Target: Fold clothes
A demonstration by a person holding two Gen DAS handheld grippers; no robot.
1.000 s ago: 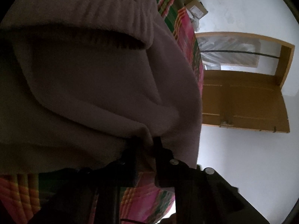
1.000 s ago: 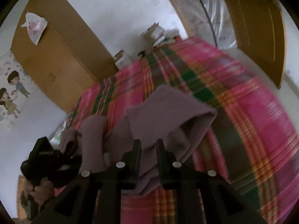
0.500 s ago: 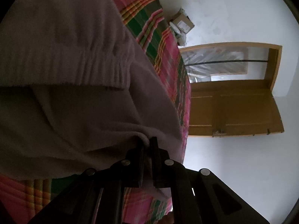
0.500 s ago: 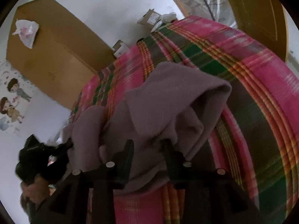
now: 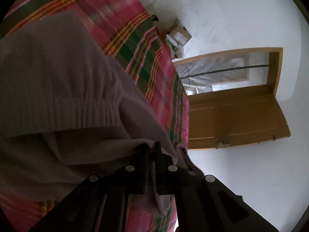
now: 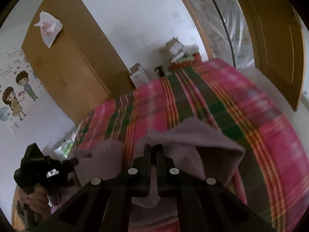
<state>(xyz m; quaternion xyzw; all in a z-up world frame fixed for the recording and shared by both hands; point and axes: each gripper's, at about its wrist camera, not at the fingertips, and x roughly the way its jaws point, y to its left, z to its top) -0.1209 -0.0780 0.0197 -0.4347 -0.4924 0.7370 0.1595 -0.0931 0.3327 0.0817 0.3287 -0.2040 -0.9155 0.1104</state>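
Observation:
A mauve knitted garment (image 5: 63, 89) with a ribbed band lies over the pink and green plaid bedspread (image 5: 123, 19). In the left wrist view my left gripper (image 5: 151, 145) is shut on a fold of its edge, and cloth hangs down between the fingers. In the right wrist view my right gripper (image 6: 153, 147) is shut on another edge of the same garment (image 6: 195, 137), which is bunched up around it. The left gripper (image 6: 74, 161) shows at the lower left of that view, held by a hand (image 6: 35, 195) and pinching the garment's other end.
A large cardboard box (image 6: 71, 58) stands against the wall beyond the bed, with small boxes (image 6: 173, 48) next to it. An open wooden door (image 5: 237, 116) and its frame are at the bed's far side. Bare plaid bedspread (image 6: 251, 116) stretches to the right.
The right gripper, open half a second ago, has shut on the garment's edge. Both views have tilted, and the garment now covers less of the left wrist view.

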